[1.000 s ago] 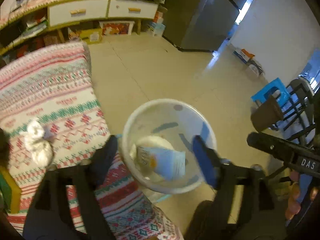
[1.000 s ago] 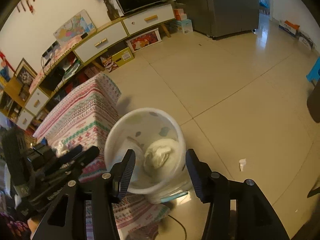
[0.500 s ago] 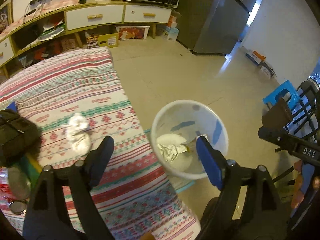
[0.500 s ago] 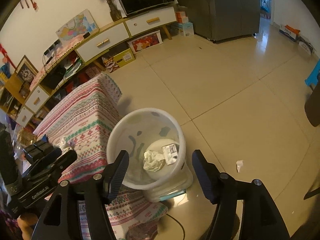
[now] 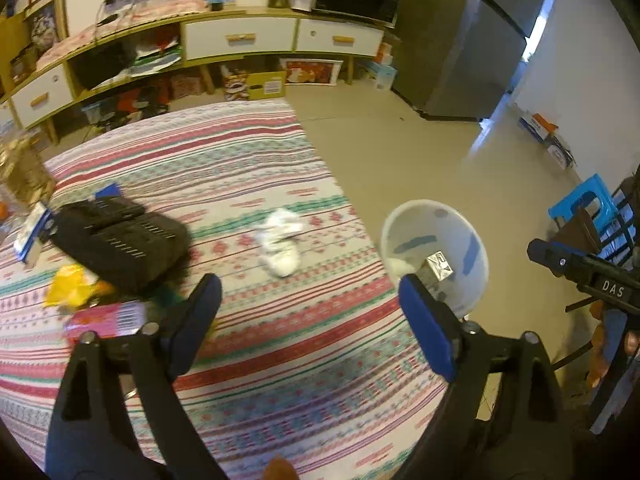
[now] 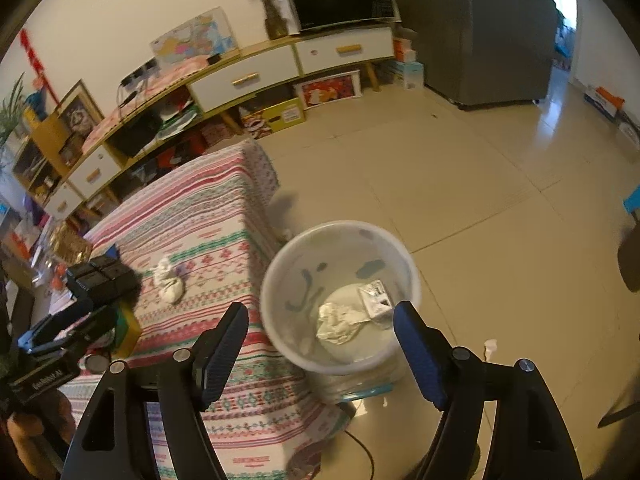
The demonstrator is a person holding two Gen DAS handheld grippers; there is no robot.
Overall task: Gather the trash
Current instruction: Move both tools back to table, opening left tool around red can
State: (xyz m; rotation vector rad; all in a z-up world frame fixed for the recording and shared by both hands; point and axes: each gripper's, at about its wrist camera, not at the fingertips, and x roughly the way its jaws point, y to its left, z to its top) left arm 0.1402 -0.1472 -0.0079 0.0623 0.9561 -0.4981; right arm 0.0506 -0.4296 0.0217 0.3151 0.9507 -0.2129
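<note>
A white waste bin (image 6: 280,276) (image 5: 476,240) stands on the floor at the table's right edge, holding crumpled paper (image 6: 336,320) and a silver wrapper (image 6: 376,296) (image 5: 440,264). A crumpled white tissue (image 5: 280,240) (image 6: 168,280) lies on the striped tablecloth (image 5: 240,168). My left gripper (image 5: 310,300) hangs over the table just short of the tissue, its jaws opening with nothing between them. My right gripper (image 6: 320,328) hovers above the bin, its jaws opening and empty too.
On the table's left lie a black case (image 5: 120,240), a yellow wrapper (image 5: 72,284) and a pink packet (image 5: 108,316). A small paper scrap (image 6: 490,346) lies on the floor right of the bin. A blue stool (image 5: 584,200) and a low cabinet (image 5: 240,40) stand beyond.
The left gripper swung left from over the bin to over the table and opened wider. The right gripper opened, and the paper and wrapper now lie in the bin.
</note>
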